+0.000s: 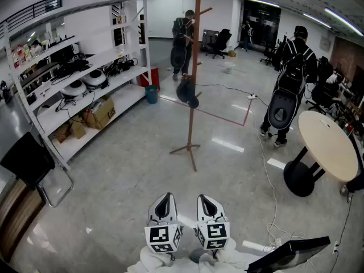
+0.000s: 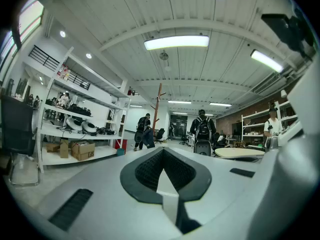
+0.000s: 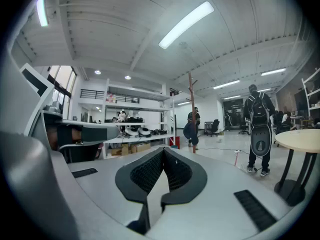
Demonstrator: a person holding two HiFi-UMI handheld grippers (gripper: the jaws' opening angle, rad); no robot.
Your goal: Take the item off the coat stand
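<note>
Both tongs are sitting low and side by side, left gripper (image 1: 165,201) and right gripper (image 1: 206,202), each pressing its jaws together on nothing and pointing roughly level across the grey floor (image 1: 131,169). Straight ahead of the pair and well apart from both, the dark item (image 1: 187,92) is hanging partway down the wooden coat stand (image 1: 195,67). Its make is proving hard to read, rounded and dark, merging with a person (image 1: 183,33) standing behind the pole.
</note>
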